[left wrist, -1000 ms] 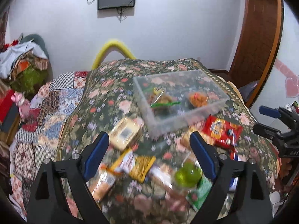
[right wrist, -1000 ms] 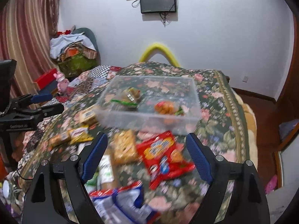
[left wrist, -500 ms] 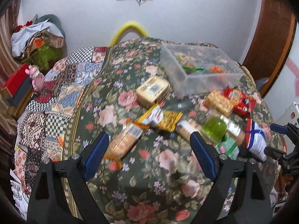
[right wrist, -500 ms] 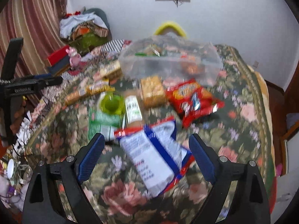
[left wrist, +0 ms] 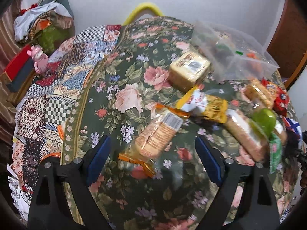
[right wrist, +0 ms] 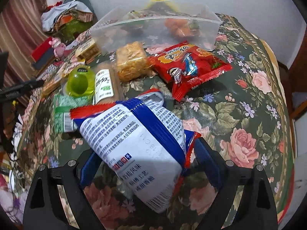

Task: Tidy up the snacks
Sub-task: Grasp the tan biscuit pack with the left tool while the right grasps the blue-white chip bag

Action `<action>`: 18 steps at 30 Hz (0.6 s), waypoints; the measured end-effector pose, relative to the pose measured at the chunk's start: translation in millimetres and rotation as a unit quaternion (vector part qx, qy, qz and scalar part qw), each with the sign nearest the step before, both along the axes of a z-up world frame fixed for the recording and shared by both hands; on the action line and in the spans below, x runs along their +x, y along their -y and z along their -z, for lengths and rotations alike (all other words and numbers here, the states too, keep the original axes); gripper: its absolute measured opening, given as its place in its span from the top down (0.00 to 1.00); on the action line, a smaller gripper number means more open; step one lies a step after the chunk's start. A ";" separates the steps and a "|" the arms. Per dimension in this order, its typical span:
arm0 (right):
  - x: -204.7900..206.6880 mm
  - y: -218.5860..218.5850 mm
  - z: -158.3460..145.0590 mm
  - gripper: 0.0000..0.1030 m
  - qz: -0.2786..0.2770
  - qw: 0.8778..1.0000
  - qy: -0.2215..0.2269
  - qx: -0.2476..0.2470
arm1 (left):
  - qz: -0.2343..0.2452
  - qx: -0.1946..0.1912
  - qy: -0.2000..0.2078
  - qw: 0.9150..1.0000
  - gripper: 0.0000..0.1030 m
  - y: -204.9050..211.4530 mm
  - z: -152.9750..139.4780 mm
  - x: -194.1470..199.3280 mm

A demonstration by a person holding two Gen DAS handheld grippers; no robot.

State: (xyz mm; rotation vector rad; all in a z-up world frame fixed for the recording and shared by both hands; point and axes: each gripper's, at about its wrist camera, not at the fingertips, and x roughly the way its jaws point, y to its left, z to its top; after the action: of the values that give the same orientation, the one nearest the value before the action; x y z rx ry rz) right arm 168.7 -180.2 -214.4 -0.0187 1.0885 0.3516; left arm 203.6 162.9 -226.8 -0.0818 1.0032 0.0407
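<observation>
Your right gripper [right wrist: 147, 164], lowered and jaws just widened, straddles the blue-white packet [right wrist: 138, 145] below the clear bin [right wrist: 153, 28]; grasp pending. Left gripper [left wrist: 152, 158], wide and empty, nears the cracker pack [left wrist: 157, 136].

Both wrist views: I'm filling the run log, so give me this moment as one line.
phase: reach | left gripper: open over cracker pack | right gripper: open around blue-and-white bag, no squeeze visible | clear bin: few snacks inside

Both tongs [left wrist: 152, 158] [right wrist: 142, 162] open, angled down.
</observation>
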 end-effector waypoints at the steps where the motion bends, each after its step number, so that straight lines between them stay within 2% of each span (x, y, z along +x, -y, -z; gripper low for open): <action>1: -0.2 0.3 -0.5 0.13 0.001 1.000 0.002 0.003 | 0.000 -0.001 -0.005 1.000 0.14 -1.3 5.6 4.5; 5: 2.0 4.7 -2.7 0.22 0.009 1.000 0.005 0.017 | 0.001 -0.005 -0.020 1.000 0.14 -2.2 23.3 18.8; 7: 2.8 9.1 -3.7 0.27 0.017 0.999 0.002 0.030 | 0.006 -0.001 -0.027 1.000 0.25 -1.1 30.6 25.3; 11: 4.8 8.4 -4.9 0.35 0.022 0.999 0.002 0.038 | 0.007 0.021 -0.026 0.999 0.33 2.2 37.1 31.9; 14: 4.0 6.9 -8.2 0.41 0.022 0.999 0.006 0.041 | 0.000 0.028 -0.020 0.999 0.47 -0.1 37.5 32.3; 16: 4.7 5.2 -9.2 0.44 0.022 0.999 0.006 0.043 | -0.012 0.031 -0.019 0.999 0.60 -4.1 37.0 31.5; 18: 5.5 4.3 -9.5 0.46 0.021 0.999 0.004 0.047 | -0.022 0.025 -0.019 0.999 0.64 -10.2 35.7 30.2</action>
State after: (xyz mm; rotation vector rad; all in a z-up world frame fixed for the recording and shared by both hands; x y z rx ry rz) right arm 174.2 -184.5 -204.8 0.0861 1.0619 0.3643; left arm 233.9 173.1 -262.5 -0.0564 1.0386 0.1075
